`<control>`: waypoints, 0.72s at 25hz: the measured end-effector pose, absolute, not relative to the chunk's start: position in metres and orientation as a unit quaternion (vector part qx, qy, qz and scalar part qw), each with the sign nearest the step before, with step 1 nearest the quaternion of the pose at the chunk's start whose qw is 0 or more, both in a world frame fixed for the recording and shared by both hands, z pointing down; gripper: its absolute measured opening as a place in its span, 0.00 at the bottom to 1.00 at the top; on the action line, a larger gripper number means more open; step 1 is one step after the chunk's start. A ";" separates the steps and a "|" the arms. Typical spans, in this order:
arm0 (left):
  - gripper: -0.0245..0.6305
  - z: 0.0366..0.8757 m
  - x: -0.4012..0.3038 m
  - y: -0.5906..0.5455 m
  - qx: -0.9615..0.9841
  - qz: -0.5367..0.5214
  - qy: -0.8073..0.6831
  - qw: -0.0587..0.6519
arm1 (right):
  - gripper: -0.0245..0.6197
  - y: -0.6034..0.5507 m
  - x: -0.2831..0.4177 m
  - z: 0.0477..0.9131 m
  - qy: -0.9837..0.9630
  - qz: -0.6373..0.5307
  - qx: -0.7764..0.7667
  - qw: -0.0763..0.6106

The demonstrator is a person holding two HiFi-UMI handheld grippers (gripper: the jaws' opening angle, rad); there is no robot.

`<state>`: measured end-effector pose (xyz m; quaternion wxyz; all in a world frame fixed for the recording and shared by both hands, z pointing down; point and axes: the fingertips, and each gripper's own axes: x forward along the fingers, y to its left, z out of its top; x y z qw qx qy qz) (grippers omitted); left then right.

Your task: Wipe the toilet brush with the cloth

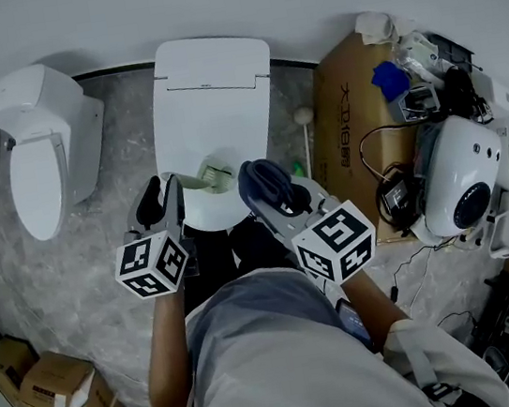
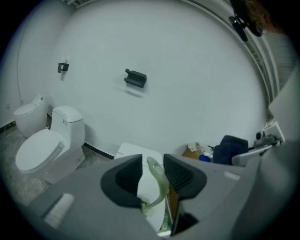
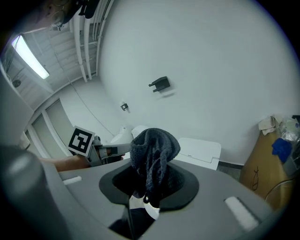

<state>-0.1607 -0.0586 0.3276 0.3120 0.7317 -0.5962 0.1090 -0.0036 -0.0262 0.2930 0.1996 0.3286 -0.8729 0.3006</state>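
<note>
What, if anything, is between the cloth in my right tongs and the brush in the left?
Nothing visible. The cloth, clamped in the right tongs, and the toilet brush, held in the left tongs, sit side by side above the toilet, with only open air between them.

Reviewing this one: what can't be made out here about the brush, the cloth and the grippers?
- The toilet brush: the left gripper view shows only its pale green handle; the left gripper body hides the lower end.
- Its bristle end: in the head view, too small and partly behind that gripper.
- The right gripper: in its own view, the bunched cloth covers the jaw tips.
- Brush-cloth contact: no view settles it.
</note>
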 end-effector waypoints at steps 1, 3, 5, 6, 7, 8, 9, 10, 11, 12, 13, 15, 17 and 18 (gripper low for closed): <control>0.04 0.330 -0.161 -0.060 0.732 0.110 -0.594 0.315 | 0.20 -0.027 -0.004 0.295 -0.871 0.304 0.330 0.199; 0.04 0.334 -0.160 -0.063 0.734 0.110 -0.591 0.316 | 0.20 -0.030 -0.004 0.299 -0.869 0.307 0.332 0.201; 0.04 0.337 -0.158 -0.065 0.738 0.109 -0.586 0.316 | 0.20 -0.032 -0.003 0.307 -0.866 0.301 0.337 0.213; 0.04 0.338 -0.156 -0.065 0.739 0.109 -0.584 0.316 | 0.20 -0.032 -0.002 0.311 -0.865 0.295 0.340 0.221; 0.04 0.339 -0.155 -0.065 0.741 0.108 -0.582 0.316 | 0.20 -0.033 -0.002 0.315 -0.863 0.291 0.343 0.228; 0.04 0.339 -0.154 -0.065 0.743 0.107 -0.580 0.317 | 0.20 -0.034 -0.002 0.318 -0.862 0.292 0.344 0.231; 0.04 0.338 -0.152 -0.065 0.745 0.105 -0.577 0.317 | 0.20 -0.035 -0.002 0.320 -0.861 0.297 0.345 0.229; 0.04 0.338 -0.151 -0.065 0.748 0.104 -0.574 0.317 | 0.20 -0.036 -0.003 0.322 -0.860 0.303 0.344 0.225; 0.04 0.338 -0.150 -0.065 0.749 0.103 -0.572 0.317 | 0.20 -0.038 -0.004 0.323 -0.859 0.307 0.344 0.223; 0.04 0.337 -0.150 -0.065 0.750 0.102 -0.571 0.317 | 0.20 -0.039 -0.005 0.325 -0.858 0.307 0.344 0.225; 0.04 0.337 -0.151 -0.065 0.751 0.101 -0.570 0.318 | 0.20 -0.040 -0.006 0.328 -0.857 0.306 0.345 0.228; 0.04 0.337 -0.152 -0.066 0.752 0.096 -0.567 0.321 | 0.20 -0.045 -0.008 0.335 -0.855 0.305 0.348 0.235; 0.04 0.337 -0.152 -0.066 0.755 0.088 -0.563 0.325 | 0.20 -0.049 -0.012 0.342 -0.852 0.312 0.349 0.233; 0.04 0.337 -0.152 -0.066 0.756 0.086 -0.562 0.326 | 0.20 -0.052 -0.014 0.345 -0.851 0.318 0.349 0.230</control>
